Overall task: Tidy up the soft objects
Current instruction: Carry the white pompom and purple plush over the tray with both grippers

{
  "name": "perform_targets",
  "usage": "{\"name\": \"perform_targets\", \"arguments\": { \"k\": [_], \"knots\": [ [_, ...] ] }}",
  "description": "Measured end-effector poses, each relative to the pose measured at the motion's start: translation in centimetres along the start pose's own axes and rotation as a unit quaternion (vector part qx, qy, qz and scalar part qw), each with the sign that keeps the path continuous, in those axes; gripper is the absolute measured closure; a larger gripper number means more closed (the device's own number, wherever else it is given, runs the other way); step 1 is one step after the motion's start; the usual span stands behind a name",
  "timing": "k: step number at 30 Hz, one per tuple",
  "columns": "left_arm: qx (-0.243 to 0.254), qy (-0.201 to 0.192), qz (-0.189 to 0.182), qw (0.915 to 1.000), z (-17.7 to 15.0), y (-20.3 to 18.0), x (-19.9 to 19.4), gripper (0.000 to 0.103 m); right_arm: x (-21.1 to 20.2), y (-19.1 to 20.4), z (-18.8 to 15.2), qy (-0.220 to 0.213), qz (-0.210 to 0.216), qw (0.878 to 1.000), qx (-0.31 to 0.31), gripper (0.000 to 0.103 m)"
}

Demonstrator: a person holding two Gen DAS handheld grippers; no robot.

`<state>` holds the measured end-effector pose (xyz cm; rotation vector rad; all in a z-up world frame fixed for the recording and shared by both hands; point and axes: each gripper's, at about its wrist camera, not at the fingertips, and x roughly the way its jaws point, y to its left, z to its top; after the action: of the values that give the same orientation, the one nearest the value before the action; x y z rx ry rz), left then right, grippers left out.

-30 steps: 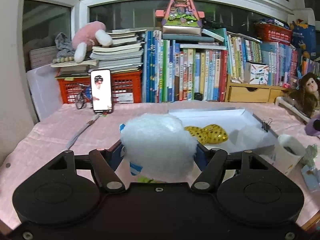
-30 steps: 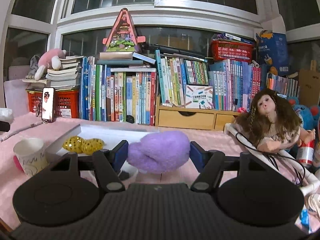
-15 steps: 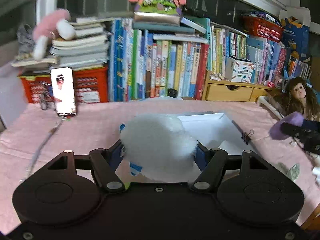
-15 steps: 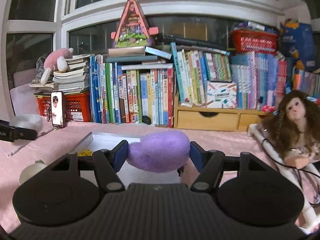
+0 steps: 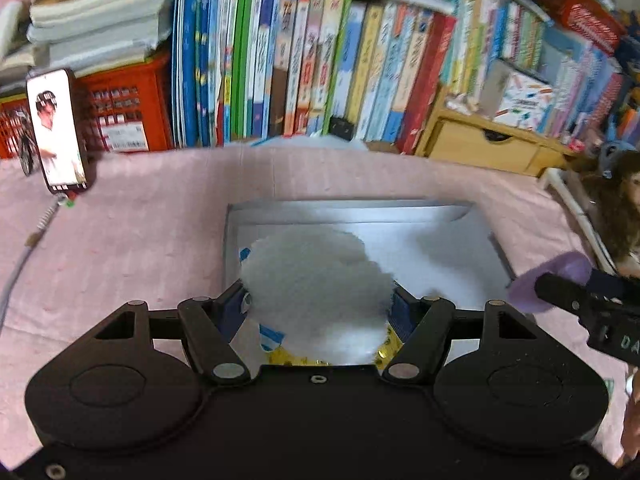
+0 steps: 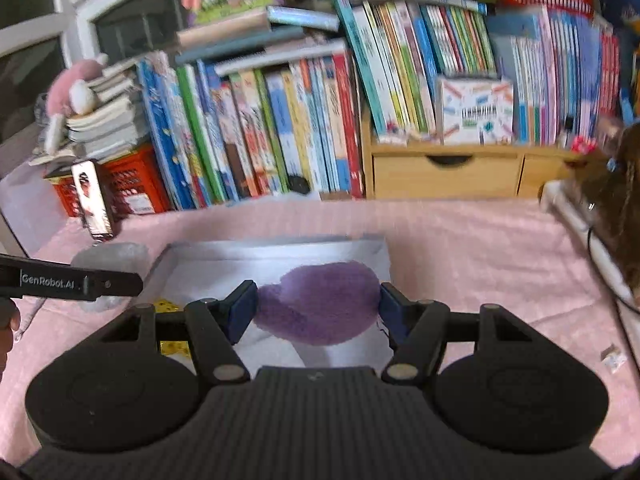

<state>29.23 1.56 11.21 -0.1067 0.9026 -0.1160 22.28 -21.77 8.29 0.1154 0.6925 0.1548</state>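
My left gripper point(image 5: 318, 304) is shut on a fluffy white soft toy point(image 5: 316, 284) and holds it above the white tray point(image 5: 440, 216). A gold sequined soft toy point(image 5: 386, 350) peeks out under it in the tray. My right gripper point(image 6: 318, 308) is shut on a fluffy purple soft toy point(image 6: 320, 304) and holds it above the same tray point(image 6: 280, 250). The gold toy point(image 6: 170, 306) shows at the tray's left. Each gripper shows in the other's view: the right one point(image 5: 560, 284) at the tray's right, the left one point(image 6: 108, 276) at its left.
The tray lies on a pink cloth point(image 5: 140, 220). Behind stand a row of books point(image 5: 320, 60), a red crate point(image 5: 128, 108), a propped phone point(image 5: 56, 132) with a cable, and wooden drawers point(image 6: 444, 176). A doll point(image 6: 624, 200) lies at the right.
Both grippers have tilted down and moved over the white tray, each still holding its soft toy. The views now look down into the tray instead of across the table.
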Motion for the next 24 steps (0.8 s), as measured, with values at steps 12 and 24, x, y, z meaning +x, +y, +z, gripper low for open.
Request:
{"name": "perform_targets", "arguments": {
  "k": [12, 24],
  "knots": [
    [-0.004, 0.053, 0.028, 0.9982, 1.3, 0.1, 6.5, 0.035, 3.9, -0.8, 0.4, 0.025, -0.009, 1.000, -0.007, 0.034],
    [0.003, 0.107, 0.016, 0.9941, 0.8, 0.0, 8.9, 0.035, 6.5, 0.5, 0.2, 0.070, 0.010, 0.997, -0.037, 0.034]
  ]
}}
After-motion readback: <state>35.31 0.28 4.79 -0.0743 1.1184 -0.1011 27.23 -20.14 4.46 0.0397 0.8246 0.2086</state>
